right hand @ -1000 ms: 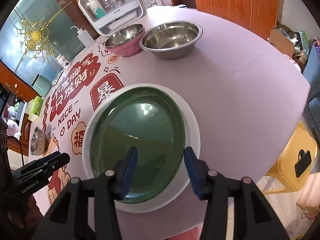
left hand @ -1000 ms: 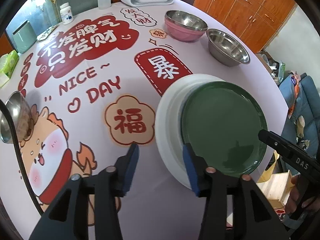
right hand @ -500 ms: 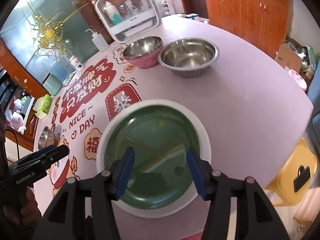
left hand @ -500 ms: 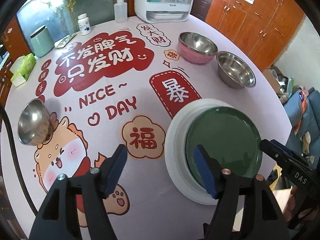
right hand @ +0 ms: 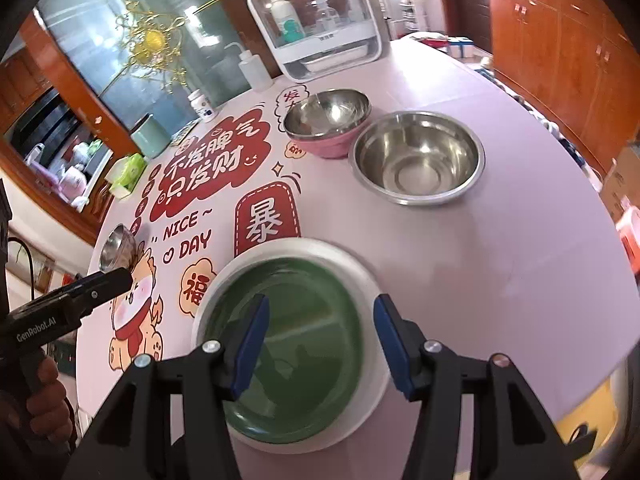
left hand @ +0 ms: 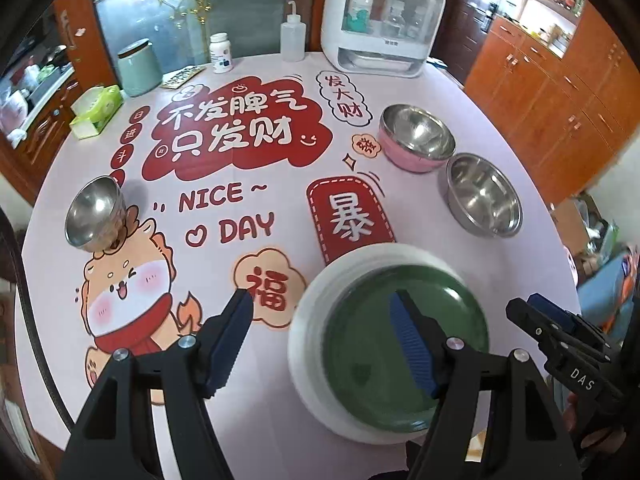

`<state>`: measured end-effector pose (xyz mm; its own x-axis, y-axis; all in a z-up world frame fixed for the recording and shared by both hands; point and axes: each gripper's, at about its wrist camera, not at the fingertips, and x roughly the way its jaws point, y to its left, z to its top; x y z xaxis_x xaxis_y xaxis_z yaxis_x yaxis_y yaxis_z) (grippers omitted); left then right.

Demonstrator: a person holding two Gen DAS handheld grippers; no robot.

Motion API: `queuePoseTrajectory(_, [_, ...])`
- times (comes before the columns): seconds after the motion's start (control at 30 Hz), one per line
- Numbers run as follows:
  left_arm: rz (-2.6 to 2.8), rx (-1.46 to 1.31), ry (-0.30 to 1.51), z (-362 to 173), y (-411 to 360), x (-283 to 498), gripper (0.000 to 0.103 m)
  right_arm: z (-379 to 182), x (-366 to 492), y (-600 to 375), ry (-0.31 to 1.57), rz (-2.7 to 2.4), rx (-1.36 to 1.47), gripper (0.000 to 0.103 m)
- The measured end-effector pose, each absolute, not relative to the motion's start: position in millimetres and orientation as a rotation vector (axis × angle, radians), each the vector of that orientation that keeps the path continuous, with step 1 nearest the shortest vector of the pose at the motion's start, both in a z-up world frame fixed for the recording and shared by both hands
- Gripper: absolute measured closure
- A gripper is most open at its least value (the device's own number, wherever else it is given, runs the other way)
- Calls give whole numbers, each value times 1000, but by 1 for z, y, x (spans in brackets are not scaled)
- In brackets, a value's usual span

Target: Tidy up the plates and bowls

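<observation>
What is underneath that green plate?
The green plate sits on a larger white plate; only its white rim shows. Whether more lies beneath is hidden.

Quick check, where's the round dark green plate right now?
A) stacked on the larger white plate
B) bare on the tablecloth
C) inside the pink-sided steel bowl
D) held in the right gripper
A: the round dark green plate lies on the larger white plate; no gripper touches it.

Home dining room beside kitchen: round table (left hand: 280, 432) under cartoon festive cloth, orange wood cabinets (left hand: 560, 92), countertop bottle sterilizer (left hand: 380, 20), tissue box (left hand: 98, 110), glass door (right hand: 132, 52) with gold ornament.
</observation>
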<state>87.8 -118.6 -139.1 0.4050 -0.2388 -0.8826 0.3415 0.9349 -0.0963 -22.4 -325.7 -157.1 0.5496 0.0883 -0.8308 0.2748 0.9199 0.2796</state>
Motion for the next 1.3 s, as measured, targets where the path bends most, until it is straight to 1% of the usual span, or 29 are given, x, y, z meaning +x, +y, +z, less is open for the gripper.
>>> queuePoseTrajectory(0.27, [-279,60,1077,-133,-160,72,34,-154,-11,-367,1003,-9,348,49])
queuePoseTrajectory(0.6, [-260,30,1092,-140,-213,66,33,-160,1,-420,1021,33,322,49])
queuePoseTrajectory(0.93, [-247,16,1142,-154,-263,87,32,-171,20,-469,1048,24,327,49])
queuePoseTrajectory(1.3, [-252,20,1224,-181,-311,126,30,-188,46,-507,1045,14,405,49])
